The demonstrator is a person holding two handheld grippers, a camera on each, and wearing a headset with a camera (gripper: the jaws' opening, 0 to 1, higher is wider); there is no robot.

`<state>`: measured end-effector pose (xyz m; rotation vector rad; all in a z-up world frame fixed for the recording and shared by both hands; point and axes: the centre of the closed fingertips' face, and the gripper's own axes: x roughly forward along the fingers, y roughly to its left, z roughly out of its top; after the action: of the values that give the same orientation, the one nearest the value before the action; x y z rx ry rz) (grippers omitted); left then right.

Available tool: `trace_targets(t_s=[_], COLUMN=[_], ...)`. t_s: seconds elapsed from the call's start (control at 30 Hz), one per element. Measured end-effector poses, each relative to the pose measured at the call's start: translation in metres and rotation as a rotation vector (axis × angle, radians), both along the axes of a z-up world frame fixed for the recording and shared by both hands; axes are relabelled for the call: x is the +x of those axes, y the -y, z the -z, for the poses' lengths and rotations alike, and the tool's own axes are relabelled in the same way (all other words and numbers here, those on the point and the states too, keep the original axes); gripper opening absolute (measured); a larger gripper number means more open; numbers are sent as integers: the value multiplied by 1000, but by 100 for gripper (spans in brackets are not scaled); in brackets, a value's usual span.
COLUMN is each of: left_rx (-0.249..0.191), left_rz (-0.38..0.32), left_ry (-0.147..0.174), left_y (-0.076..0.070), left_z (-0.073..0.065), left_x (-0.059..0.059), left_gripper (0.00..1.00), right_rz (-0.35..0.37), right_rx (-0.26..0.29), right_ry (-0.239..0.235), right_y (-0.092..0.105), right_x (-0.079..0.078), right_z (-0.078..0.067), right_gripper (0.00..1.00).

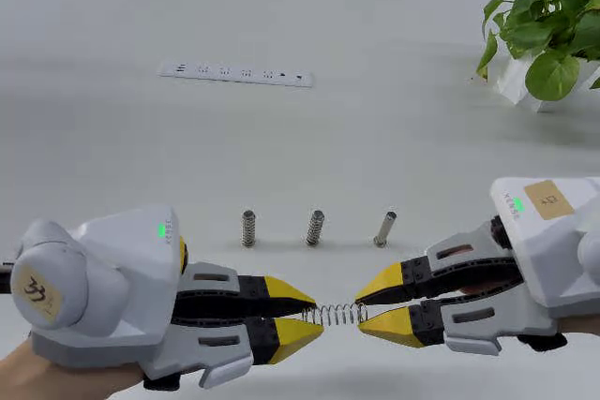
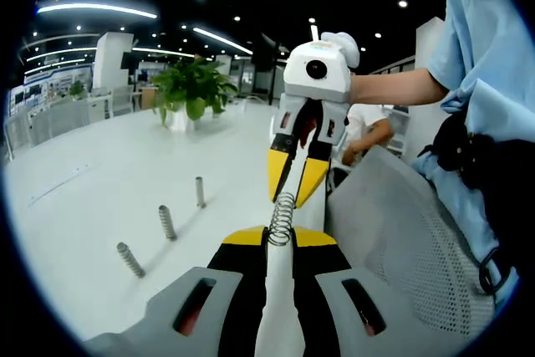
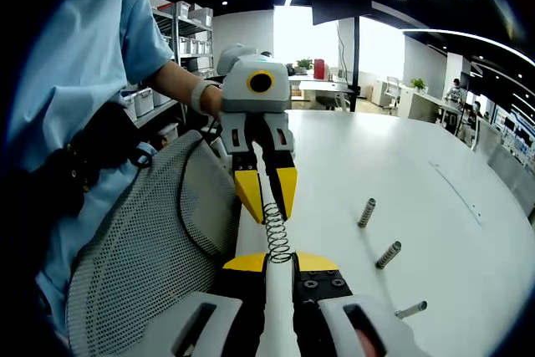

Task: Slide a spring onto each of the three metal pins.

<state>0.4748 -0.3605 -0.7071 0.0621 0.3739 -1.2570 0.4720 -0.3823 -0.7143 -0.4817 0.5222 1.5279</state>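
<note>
Pale grey matte tabletop point(image 1: 112, 156), flat white plastic power strip point(image 1: 234, 73) far off at 11 o'clock.

My left claw point(image 1: 317, 314) has a white shell, black arms and yellow wedge tips. It is pinched on one end of a thin bright steel coil spring point(image 1: 339, 314). The spring lies level between both claws, at 6 o'clock from the pin row.

Row of three short upright grey metal pins:
- left pin point(image 1: 248, 229): ribbed outline, carries its coil already
- middle pin point(image 1: 316, 228): same
- right pin point(image 1: 385, 229): bare, a smooth shiny cylinder

My right claw point(image 1: 360, 314), same build, is pinched on the spring's other end. Leafy green plant in a white pot point(image 1: 548, 16) sits at 2 o'clock, well apart from the work.

Step, my read: two of three pins done and the last spring in hand. Looks like a hand-over or re-grip between claws.

The next move calls for one claw to let go. The other turns the spring upright, gripping the side wall so the bore stays clear. It then lines the lower end over the right pin, at 1 o'clock from the spring, and lowers straight down.

The coil looks soft and open-wound, so it will likely bend or pop out if squeezed hard. The pin is thin, so aim matters.
</note>
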Motion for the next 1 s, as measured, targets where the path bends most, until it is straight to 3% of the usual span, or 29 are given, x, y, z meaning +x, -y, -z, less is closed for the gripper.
trace_targets(t_s=[0.47, 0.73, 0.87, 1.0], left_rx=[5, 0, -29, -22], left_rz=[-1, 7, 21, 25], left_ry=[-6, -1, -4, 4], left_y=[-1, -2, 0, 1], left_z=[3, 1, -3, -4], left_x=[1, 1, -1, -1], left_gripper=[7, 7, 7, 7], right_rz=[10, 14, 7, 2], right_rx=[3, 10, 13, 10], right_ry=[-22, -58, -73, -85], right_y=[-1, -2, -2, -3], right_x=[2, 0, -3, -5], right_z=[-5, -5, -6, -5], right_gripper=[6, 7, 7, 10])
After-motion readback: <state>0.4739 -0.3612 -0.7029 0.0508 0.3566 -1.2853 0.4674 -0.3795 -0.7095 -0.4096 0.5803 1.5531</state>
